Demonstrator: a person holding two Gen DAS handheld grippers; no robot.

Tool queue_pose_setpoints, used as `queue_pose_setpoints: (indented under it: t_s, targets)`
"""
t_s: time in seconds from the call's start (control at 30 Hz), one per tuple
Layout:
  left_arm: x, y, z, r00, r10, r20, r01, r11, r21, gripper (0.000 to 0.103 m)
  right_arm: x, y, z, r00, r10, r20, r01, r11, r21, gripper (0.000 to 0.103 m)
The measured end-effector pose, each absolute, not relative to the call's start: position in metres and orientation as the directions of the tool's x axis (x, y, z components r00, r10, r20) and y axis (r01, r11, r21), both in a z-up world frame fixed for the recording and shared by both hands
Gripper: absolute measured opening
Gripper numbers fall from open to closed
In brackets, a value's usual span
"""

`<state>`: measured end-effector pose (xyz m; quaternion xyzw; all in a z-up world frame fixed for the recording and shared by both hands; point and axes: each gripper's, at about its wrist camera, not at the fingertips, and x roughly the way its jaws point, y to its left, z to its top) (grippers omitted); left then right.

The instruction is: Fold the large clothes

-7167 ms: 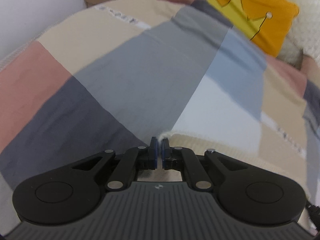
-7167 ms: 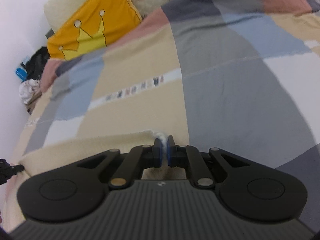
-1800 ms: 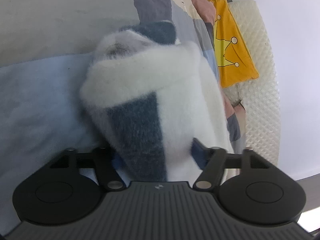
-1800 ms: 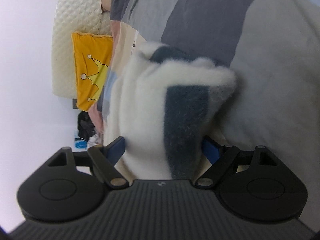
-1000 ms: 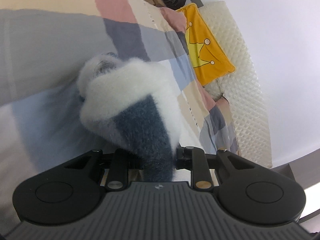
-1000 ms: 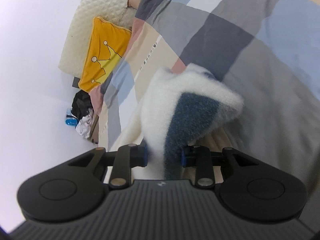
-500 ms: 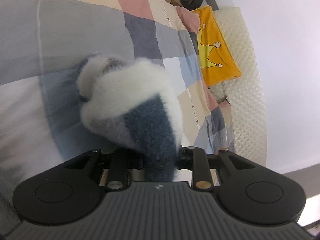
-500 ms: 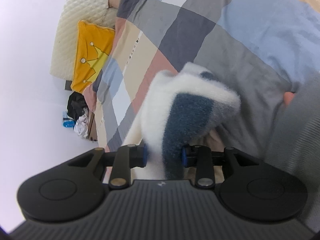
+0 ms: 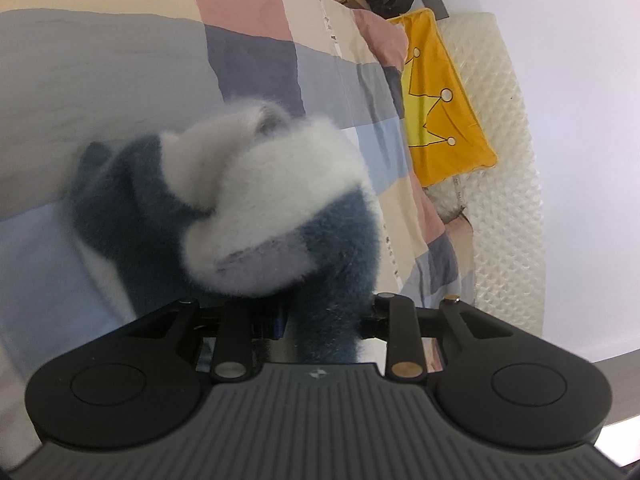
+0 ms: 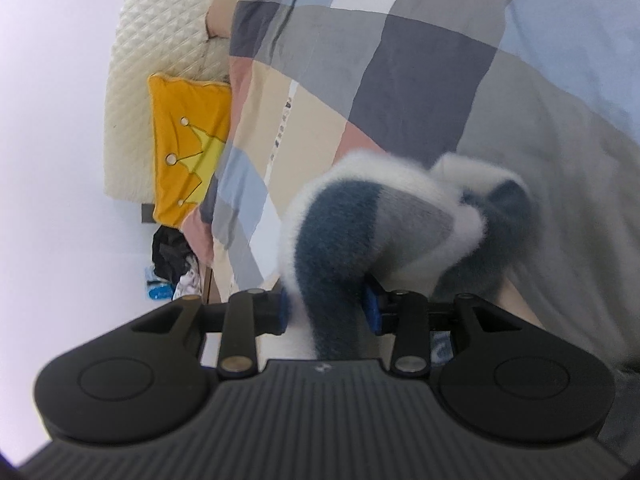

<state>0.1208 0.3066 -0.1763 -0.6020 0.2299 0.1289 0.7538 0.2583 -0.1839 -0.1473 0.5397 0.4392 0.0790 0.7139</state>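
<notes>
Since a second ago, both grippers have swung the bundle round, and more dark blue fleece now shows at its far end. Largest to smallest: the checked quilt (image 9: 100, 80) spreads under everything; the folded fluffy garment (image 9: 260, 208) hangs just above the quilt, well short of the yellow crown cushion (image 9: 440, 112) at the quilt's head. The left gripper (image 9: 324, 320) is clamped on one end of the garment, the right gripper (image 10: 326, 312) on the other. To do this well, I'd keep both grips level and firm so the layers don't slip, then lower it flat. A printed strip on the quilt (image 10: 282, 128) is too small to read.
</notes>
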Motion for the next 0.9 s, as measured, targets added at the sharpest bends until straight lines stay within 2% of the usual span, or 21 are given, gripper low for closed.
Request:
queue_pose_setpoints:
  t_s: [0.33, 0.57, 0.67, 0.73, 0.77, 0.83, 0.9]
  targets:
    - [0.183, 0.331, -0.219, 0.857, -0.119, -0.501, -0.457, 0.273, -0.846, 0.034, 0.315, -0.167, -0.193, 0.604, 0.555, -0.572, 0.381, 0.429, 0.819, 0.039]
    - [0.198, 0.337, -0.227, 0.867, -0.150, -0.476, -0.408, 0.334, -0.850, 0.037, 0.329, -0.166, -0.206, 0.599, 0.574, -0.558, 0.358, 0.431, 0.828, 0.040]
    - [0.198, 0.334, -0.222, 0.866, -0.164, -0.472, -0.386, 0.381, -0.840, 0.047, 0.327, -0.168, -0.204, 0.596, 0.590, -0.545, 0.334, 0.435, 0.836, 0.042]
    - [0.197, 0.330, -0.215, 0.869, -0.185, -0.459, -0.352, 0.422, -0.835, 0.059, 0.325, -0.168, -0.201, 0.595, 0.598, -0.538, 0.308, 0.448, 0.839, 0.044]
    - [0.197, 0.328, -0.210, 0.872, -0.200, -0.447, -0.322, 0.452, -0.832, 0.069, 0.323, -0.169, -0.197, 0.594, 0.601, -0.534, 0.290, 0.458, 0.840, 0.047]
    - [0.194, 0.319, -0.200, 0.881, -0.219, -0.419, -0.268, 0.500, -0.823, 0.076, 0.320, -0.169, -0.190, 0.602, 0.610, -0.515, 0.246, 0.472, 0.847, 0.054]
    - [0.190, 0.308, -0.191, 0.886, -0.214, -0.412, -0.234, 0.559, -0.795, 0.078, 0.314, -0.169, -0.180, 0.616, 0.616, -0.492, 0.186, 0.493, 0.850, 0.072]
